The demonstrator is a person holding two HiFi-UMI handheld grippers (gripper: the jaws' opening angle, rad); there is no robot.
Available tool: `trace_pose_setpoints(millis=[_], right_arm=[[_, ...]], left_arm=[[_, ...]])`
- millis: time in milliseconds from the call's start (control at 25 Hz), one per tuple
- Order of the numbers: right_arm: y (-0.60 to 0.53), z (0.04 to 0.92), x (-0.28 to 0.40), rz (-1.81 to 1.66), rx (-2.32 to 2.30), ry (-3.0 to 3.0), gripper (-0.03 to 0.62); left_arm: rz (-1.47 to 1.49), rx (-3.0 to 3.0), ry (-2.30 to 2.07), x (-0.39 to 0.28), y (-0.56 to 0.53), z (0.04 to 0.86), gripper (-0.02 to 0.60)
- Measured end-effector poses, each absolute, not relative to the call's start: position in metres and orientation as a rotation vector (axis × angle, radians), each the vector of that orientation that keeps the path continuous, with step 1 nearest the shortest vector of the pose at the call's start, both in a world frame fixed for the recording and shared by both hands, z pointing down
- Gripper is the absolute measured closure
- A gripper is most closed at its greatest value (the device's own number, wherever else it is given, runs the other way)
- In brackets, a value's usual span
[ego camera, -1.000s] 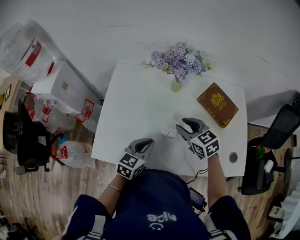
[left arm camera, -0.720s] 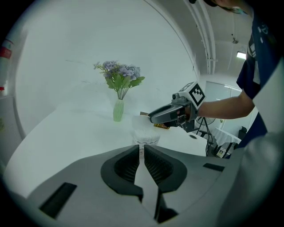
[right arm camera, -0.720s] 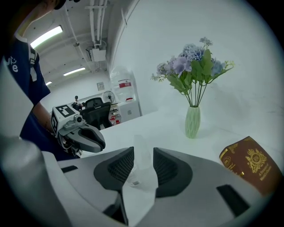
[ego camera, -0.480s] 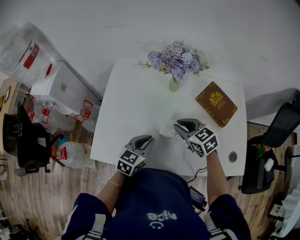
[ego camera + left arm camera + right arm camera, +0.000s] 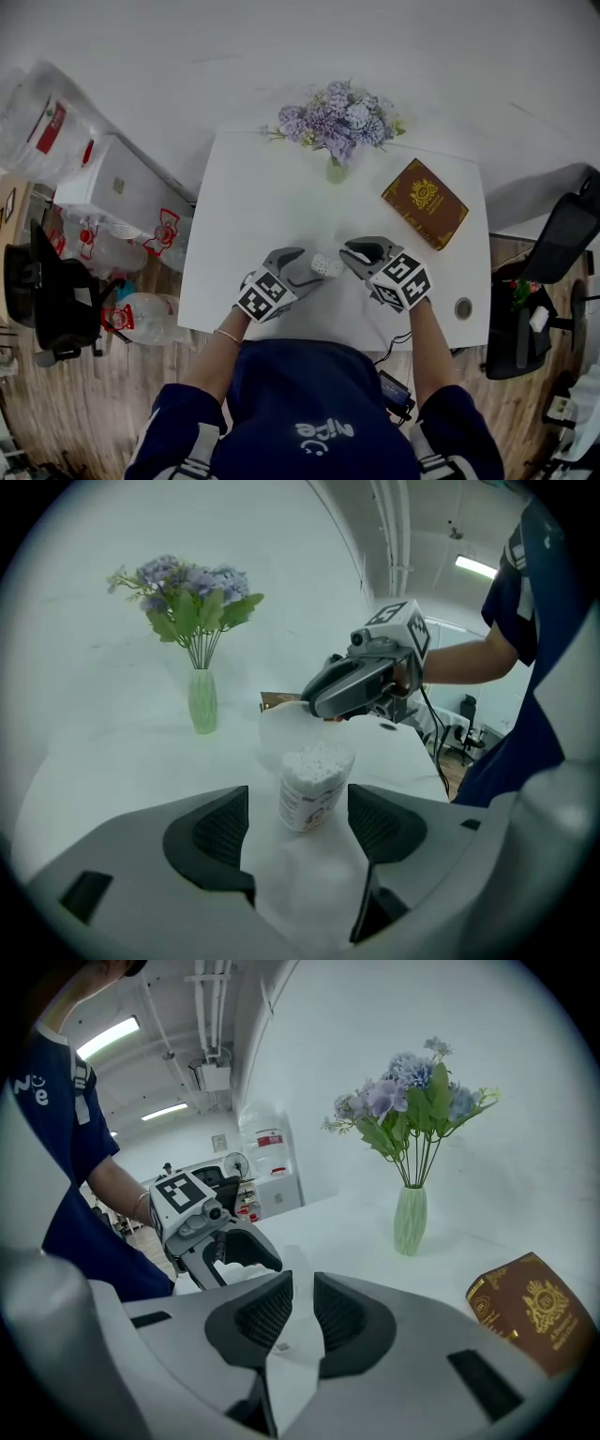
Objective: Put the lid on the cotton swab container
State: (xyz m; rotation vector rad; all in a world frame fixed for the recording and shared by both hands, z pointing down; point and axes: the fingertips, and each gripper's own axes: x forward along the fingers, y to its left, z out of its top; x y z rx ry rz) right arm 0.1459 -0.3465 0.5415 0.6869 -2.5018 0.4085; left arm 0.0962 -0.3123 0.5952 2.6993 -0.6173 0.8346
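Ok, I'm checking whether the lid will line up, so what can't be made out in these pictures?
Lid: head view, hidden under the right gripper, whose jaws have just been closing on it; elsewhere clear on white, rim faint.
Cotton swab container label: left gripper view, too small to read.
Book: right gripper view, corner cut off by the picture's edge.

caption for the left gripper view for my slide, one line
Left gripper, jaws just opened, frames the open cotton swab container; beyond, the right gripper, jaws just closing, holds the clear lid.
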Motion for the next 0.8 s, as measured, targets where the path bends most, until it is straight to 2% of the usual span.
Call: trace_pose_setpoints(millis=[160, 240, 280, 800], right_arm=[[-0.348, 0.541, 0.147, 0.449, 0.686, -2.517, 0.499], [-0.348, 0.541, 0.148, 0.464, 0.691, -2.523, 0.499], [-0.349, 0.541, 0.150, 0.467, 0.696, -2.525, 0.499], [-0.326, 0.530, 0.141, 0.434, 0.682, -2.545, 0.499]], left_arm=[[0.912, 2.740, -0.499, 0.111, -0.313, 0.600, 0.249], [0.912, 2.755, -0.470, 0.117, -0.312, 0.599, 0.305], [0.911, 2.758, -0.465, 0.119, -0.312, 0.599, 0.313], [0.933, 2.751, -0.501, 0.120, -0.312, 0.600, 0.314]])
